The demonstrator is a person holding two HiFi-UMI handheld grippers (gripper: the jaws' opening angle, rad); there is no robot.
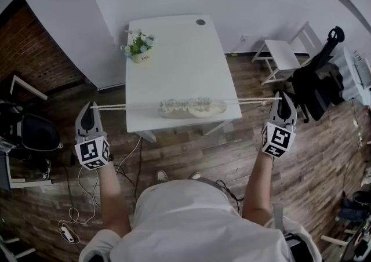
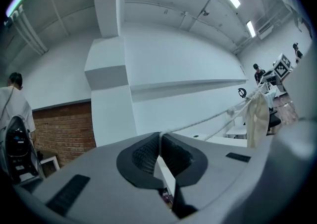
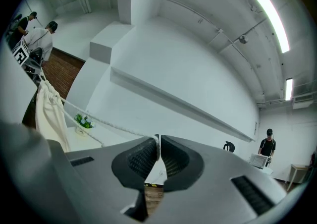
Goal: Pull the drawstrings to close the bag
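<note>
Head view showed the white table (image 1: 174, 58) first, with the cream bag (image 1: 191, 108) over its near edge, mouth bunched up. The left gripper (image 1: 91, 106) and right gripper (image 1: 281, 98) stood well apart either side (both held level), each clamped tight on its cord, the left drawstring (image 1: 124, 106) and right drawstring (image 1: 249, 101) pulled straight. A small potted plant (image 1: 139, 46) sat at the far corner.

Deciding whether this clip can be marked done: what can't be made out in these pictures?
- Bag mouth: too small in head view to tell if fully shut; edge-on in both gripper views.
- Bag contents: hidden by its cloth.
- Drawstring ends: hidden between the pads of left tongs and right tongs.
</note>
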